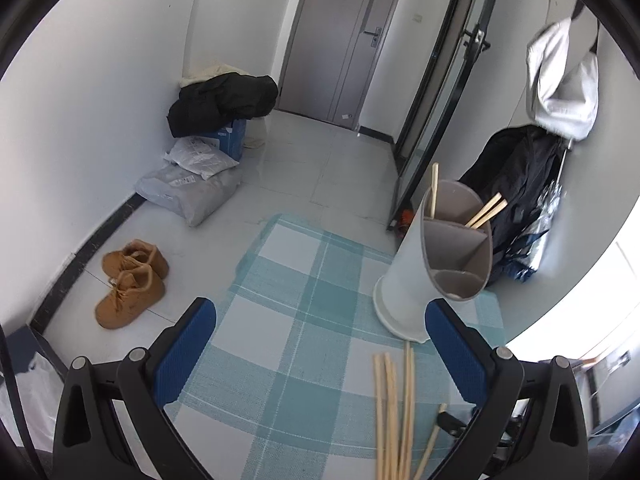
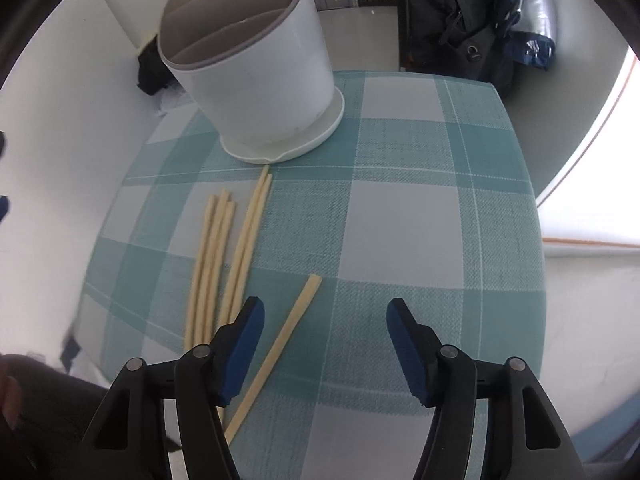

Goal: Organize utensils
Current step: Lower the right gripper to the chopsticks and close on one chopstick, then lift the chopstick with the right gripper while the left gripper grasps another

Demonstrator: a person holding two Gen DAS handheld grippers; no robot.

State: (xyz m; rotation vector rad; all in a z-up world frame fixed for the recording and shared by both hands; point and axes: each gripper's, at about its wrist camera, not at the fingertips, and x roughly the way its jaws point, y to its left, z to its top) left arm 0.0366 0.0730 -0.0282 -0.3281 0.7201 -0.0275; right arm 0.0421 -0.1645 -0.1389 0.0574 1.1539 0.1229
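Three chopsticks (image 1: pixel 484 211) stand in the holder (image 2: pixel 256 76); seven more (image 2: pixel 224 264) lie loose on the checked cloth (image 2: pixel 400 220) in front of it. Left gripper (image 1: pixel 320 356): jaws wide, empty. Right gripper (image 2: pixel 324 344): jaws apart, empty, one stray stick (image 2: pixel 280 344) beside its left finger. Most sorting remains.

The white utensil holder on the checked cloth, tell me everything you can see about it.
The utensil holder is a white, smooth, plastic-looking tub with a grey inner liner whose partitions split it into compartments. Its top rim slopes, higher at the back. It stands upright on a wider white base lip, on the teal checked tablecloth near the table's far edge. A few wooden chopsticks already lean in the rear compartments. Loose chopsticks lie just in front; contact is unclear.
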